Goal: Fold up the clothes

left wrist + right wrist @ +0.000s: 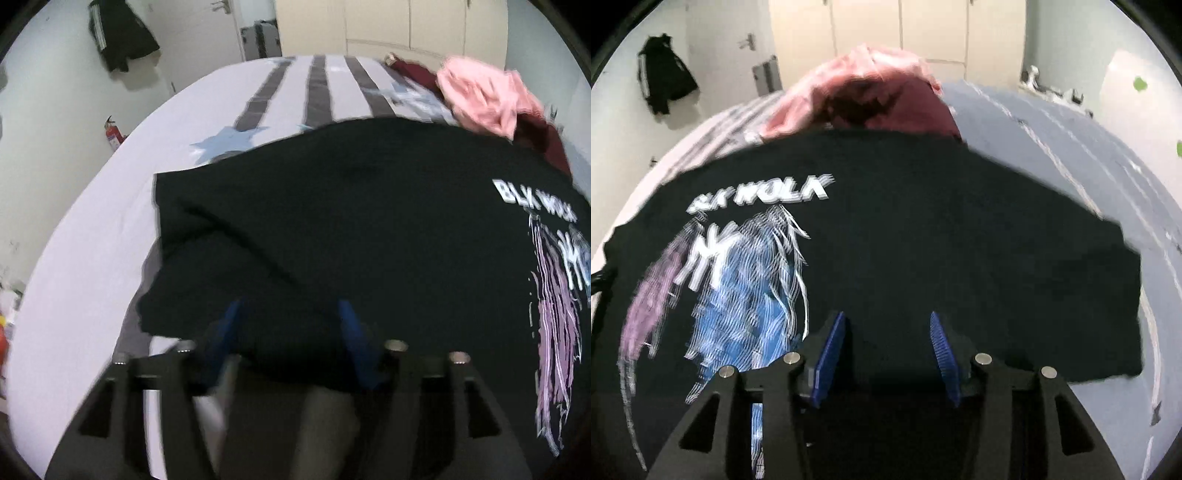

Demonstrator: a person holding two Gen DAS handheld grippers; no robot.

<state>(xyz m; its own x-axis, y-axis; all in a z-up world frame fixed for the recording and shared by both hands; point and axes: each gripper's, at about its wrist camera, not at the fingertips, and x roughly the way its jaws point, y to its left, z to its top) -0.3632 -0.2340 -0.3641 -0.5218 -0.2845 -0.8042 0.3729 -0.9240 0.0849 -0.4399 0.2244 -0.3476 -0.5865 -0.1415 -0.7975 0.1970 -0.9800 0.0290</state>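
Note:
A black T-shirt [351, 221] with a white, purple and blue print lies spread on the bed; it also shows in the right wrist view [923, 240]. My left gripper [291, 314] is open over the shirt's near left part, blue pads wide apart. My right gripper [886, 325] is open over the shirt's near right part, beside the print [738, 280]. Neither pad set pinches cloth that I can see. Both views are blurred by motion.
A pink garment [480, 99] and a dark red one [543, 140] lie piled behind the shirt; the pink one also shows in the right wrist view [871, 99]. The bed sheet [110, 240] is pale with grey stripes. A dark jacket [118, 33] hangs on the wall. Cupboards stand behind.

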